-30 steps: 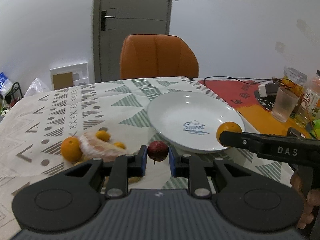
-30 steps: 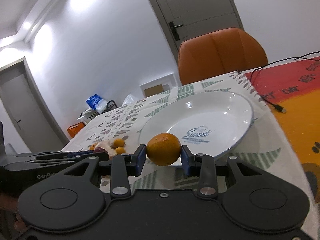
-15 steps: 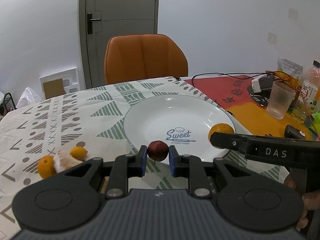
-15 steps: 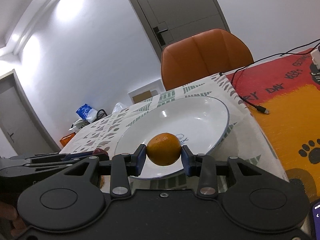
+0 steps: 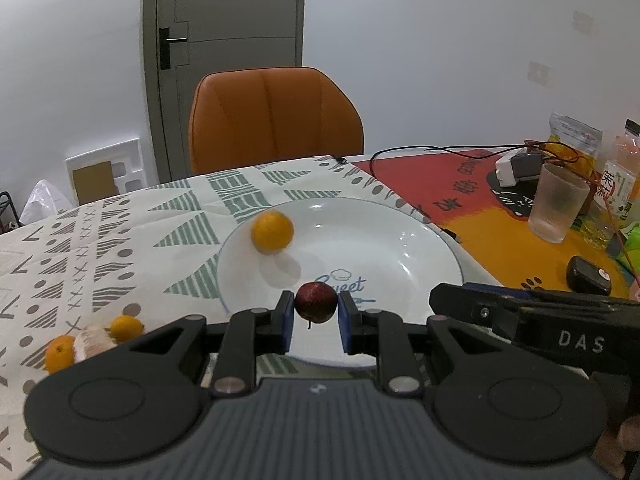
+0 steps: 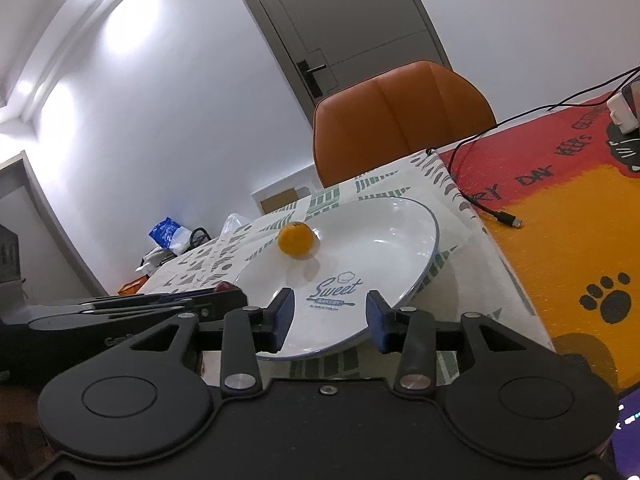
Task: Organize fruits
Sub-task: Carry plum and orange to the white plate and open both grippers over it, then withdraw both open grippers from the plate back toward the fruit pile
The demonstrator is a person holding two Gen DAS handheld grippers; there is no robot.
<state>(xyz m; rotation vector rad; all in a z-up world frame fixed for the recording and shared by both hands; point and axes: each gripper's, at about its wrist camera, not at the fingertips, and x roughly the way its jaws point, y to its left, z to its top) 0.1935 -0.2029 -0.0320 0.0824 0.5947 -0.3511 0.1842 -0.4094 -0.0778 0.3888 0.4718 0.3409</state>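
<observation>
My left gripper point(image 5: 315, 321) is shut on a small dark red fruit point(image 5: 315, 302) and holds it over the near rim of the white plate point(image 5: 420, 240). An orange point(image 5: 272, 231) lies on the far left part of the plate; it also shows in the right wrist view point(image 6: 296, 240). My right gripper point(image 6: 330, 316) is open and empty at the plate's point(image 6: 400, 232) near rim. The left gripper's fingers point(image 6: 208, 300) show at the left of that view.
Small oranges point(image 5: 127, 328) and peel point(image 5: 94, 344) lie on the patterned cloth at the left. A frosted cup point(image 5: 557, 208), bottles, a charger and cables stand on the red and orange mat at the right. An orange chair point(image 5: 276, 118) stands behind the table.
My right gripper has opened and let go of the orange, which now lies on the plate's far side. My left gripper has moved over the plate with the red fruit.
</observation>
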